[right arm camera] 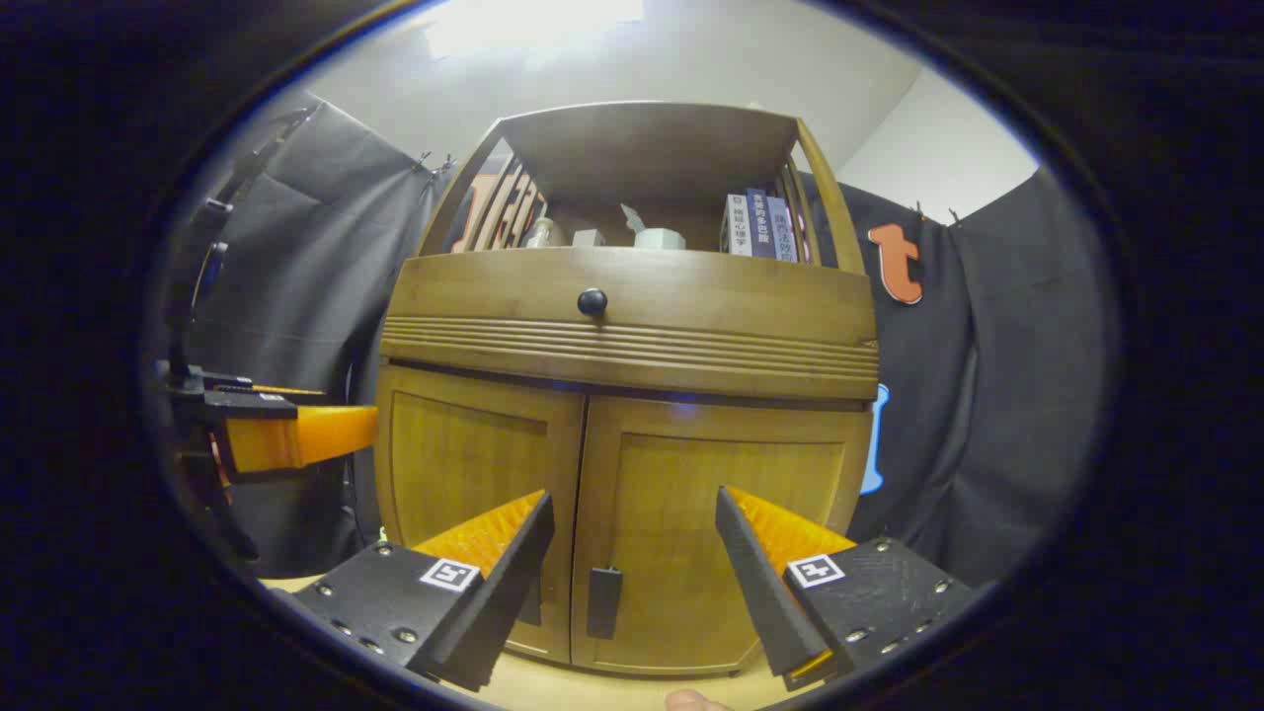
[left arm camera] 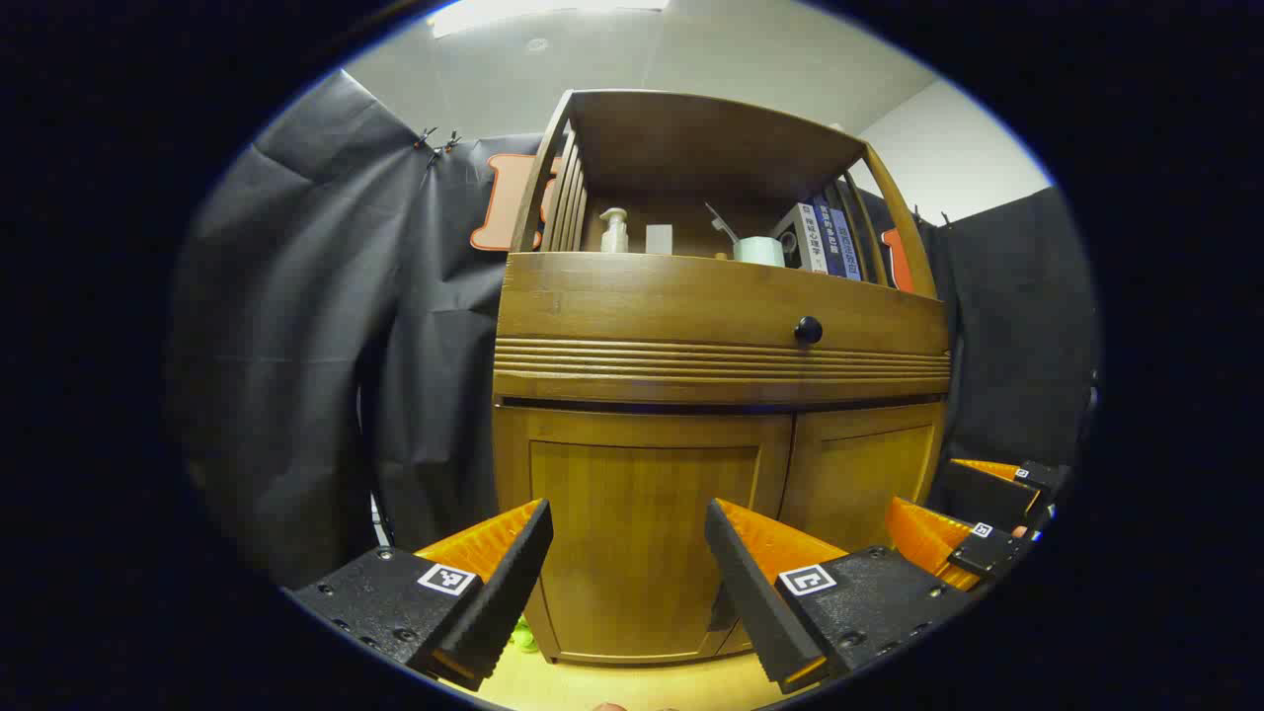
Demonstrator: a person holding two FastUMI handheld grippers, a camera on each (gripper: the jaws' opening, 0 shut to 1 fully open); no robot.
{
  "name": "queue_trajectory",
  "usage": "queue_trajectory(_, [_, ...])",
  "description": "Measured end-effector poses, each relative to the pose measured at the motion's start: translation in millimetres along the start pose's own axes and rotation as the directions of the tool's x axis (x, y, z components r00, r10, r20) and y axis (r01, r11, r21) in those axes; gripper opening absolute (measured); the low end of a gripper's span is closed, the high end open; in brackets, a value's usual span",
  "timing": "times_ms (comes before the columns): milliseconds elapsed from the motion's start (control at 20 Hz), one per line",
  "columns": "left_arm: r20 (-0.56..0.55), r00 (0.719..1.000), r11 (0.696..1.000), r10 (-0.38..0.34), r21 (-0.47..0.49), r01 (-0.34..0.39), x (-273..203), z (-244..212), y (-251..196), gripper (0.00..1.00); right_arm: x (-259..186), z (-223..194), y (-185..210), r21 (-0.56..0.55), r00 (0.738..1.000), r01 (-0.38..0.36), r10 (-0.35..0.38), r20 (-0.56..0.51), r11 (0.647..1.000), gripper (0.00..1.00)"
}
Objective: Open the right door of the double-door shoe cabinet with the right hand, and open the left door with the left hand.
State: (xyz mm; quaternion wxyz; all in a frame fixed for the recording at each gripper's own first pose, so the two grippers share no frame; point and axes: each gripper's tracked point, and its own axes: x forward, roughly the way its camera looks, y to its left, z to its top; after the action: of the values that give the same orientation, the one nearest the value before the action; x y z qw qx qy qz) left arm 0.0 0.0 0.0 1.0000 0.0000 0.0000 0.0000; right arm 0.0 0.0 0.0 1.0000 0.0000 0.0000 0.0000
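Right gripper view puts our right gripper (right arm camera: 632, 553), jaws wide and empty, squarely before the shut right door (right arm camera: 731, 533); its upright handle (right arm camera: 603, 602) hangs low, just left. Our left gripper (left arm camera: 627, 563), equally wide, faces the left door (left arm camera: 642, 533).

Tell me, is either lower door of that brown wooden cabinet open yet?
No: in the right gripper view the left door and right door of the brown wooden cabinet both sit flush, closed.

Ahead of the fingers (right arm camera: 494, 553), the shoe cabinet (right arm camera: 632, 464) is smooth, satin-varnished wood; its drawer knob (right arm camera: 592, 301) glossy; the wall cloth (left arm camera: 296, 326) matt.
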Motion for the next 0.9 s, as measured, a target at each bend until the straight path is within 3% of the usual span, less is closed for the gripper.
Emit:
queue_trajectory(100, [-0.001,1.000,1.000,0.012,0.004,-0.012,-2,0,4,0.96,4,-6,2,0.003,1.000,-0.007,0.007,-0.008,1.000,0.97])
queue_trajectory(150, [-0.002,1.000,1.000,0.017,0.005,-0.017,-4,0,5,0.92,4,-10,4,0.006,1.000,-0.010,0.010,-0.014,1.000,0.98])
queue_trajectory(400, [0.002,0.999,0.999,0.040,0.013,-0.040,-10,2,14,0.96,7,-22,9,0.011,0.999,-0.022,0.023,-0.041,1.000,0.98])
queue_trajectory(700, [0.018,0.998,0.998,0.056,0.013,-0.056,-15,9,21,0.92,9,-30,6,0.006,0.999,-0.002,0.002,-0.053,1.000,0.97])
queue_trajectory(900, [0.032,0.997,0.998,0.064,0.015,-0.064,-22,16,27,0.92,22,-61,7,0.018,0.992,0.009,-0.007,-0.129,1.000,0.97])
